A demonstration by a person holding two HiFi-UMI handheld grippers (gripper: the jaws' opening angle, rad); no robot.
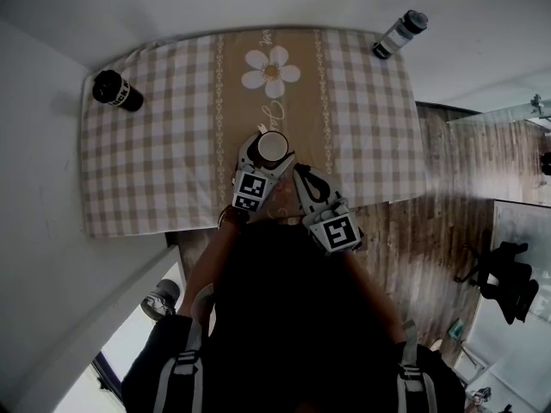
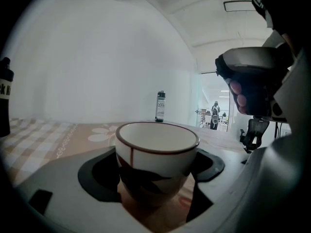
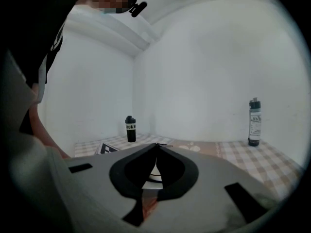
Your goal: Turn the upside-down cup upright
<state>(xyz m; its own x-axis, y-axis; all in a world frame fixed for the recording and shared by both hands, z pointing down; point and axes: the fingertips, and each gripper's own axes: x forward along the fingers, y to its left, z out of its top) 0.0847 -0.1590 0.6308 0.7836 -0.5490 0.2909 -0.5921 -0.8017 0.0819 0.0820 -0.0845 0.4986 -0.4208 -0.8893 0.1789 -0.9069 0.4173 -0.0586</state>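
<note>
Now: cup point(image 2: 156, 149) is mouth-up at centre of the head view, over the tan stripe of the counter's point(image 1: 155, 153) checked cloth; left claw point(image 1: 269, 155) pinches it from both sides; right claw point(image 3: 156, 145) pressed together, empty, just lower right of the cup; black bottle point(image 1: 116, 90) upper left, clear bottle point(image 1: 399, 34) upper right.

In the left gripper view the foot of the cup point(image 2: 158, 142) sinks out of sight behind the fingers point(image 2: 63, 186) of the left gripper point(image 2: 158, 163), and the frame's left edge cuts off most of the black bottle point(image 2: 4, 98). Between the pressed-together fingers point(image 3: 214, 176) of the right gripper point(image 3: 156, 145) I get only a sliver of that cup, and the clear bottle's point(image 3: 254, 123) label is too small for me to read.
</note>
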